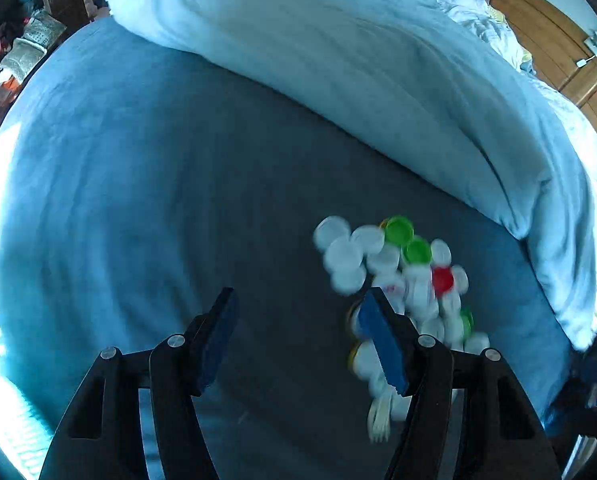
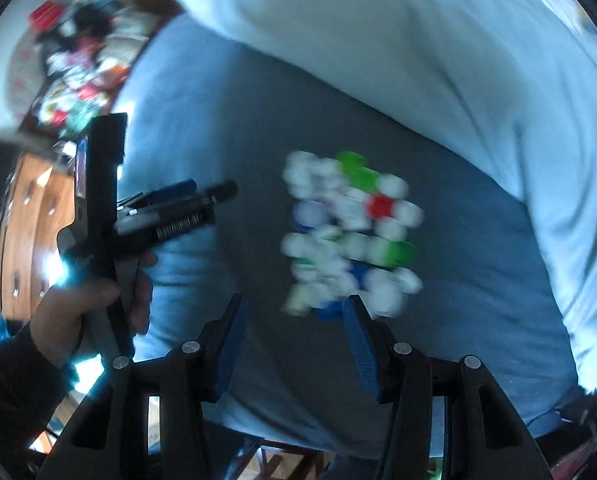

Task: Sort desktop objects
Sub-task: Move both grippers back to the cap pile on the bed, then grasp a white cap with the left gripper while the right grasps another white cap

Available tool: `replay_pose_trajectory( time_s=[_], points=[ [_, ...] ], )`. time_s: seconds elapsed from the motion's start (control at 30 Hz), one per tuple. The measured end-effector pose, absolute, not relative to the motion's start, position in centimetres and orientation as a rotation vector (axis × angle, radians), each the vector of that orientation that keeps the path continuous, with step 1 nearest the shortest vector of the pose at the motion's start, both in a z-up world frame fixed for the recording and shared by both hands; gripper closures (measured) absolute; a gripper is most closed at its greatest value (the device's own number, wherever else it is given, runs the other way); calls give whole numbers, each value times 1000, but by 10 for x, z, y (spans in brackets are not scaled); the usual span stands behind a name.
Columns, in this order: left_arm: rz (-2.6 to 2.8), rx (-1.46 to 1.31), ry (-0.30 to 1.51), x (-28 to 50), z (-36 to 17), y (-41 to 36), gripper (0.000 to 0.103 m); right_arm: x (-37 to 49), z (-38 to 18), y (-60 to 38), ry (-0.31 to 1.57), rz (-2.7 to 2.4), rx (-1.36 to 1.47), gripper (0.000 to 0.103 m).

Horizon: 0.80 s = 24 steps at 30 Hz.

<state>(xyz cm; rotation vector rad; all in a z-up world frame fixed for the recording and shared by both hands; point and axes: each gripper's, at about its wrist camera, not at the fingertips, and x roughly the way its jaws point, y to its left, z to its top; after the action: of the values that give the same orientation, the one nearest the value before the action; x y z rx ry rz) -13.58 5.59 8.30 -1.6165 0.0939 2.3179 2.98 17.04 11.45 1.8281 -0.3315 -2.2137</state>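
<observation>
- Bottle caps of white, green, red and blue plastic (image 1: 398, 280) lie heaped, unsorted, right of centre on the blue bedsheet (image 1: 118, 160).
- My left gripper (image 1: 298, 332) and right gripper (image 2: 294, 344) hover partly open, empty.
- All sorting remains.

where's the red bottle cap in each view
Left wrist: red cap right of centre, low, on the pile's right edge.
Right wrist: red cap right of centre, mid-height, in the pile's upper right.
Shared landmark: the pale folded duvet behind the pile.
</observation>
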Motion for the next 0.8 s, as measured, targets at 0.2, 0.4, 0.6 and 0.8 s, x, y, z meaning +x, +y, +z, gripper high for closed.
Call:
replay_pose_trajectory(
  time_s=[0.2, 0.4, 0.6, 0.8],
  points=[
    [2326, -1630, 121, -154, 46, 94, 44, 14, 84, 209, -350, -2224, 1823, 49],
    [2345, -1669, 165, -161, 28, 106, 44, -4, 68, 213, -311, -2213, 1794, 49],
    [2335, -1710, 141, -169, 23, 96, 76, -20, 56, 208, -290, -2199, 1766, 49],
    [2382, -1690, 100, -169, 39, 75, 76, -37, 45, 200, -294, -2177, 1728, 49]
  ],
)
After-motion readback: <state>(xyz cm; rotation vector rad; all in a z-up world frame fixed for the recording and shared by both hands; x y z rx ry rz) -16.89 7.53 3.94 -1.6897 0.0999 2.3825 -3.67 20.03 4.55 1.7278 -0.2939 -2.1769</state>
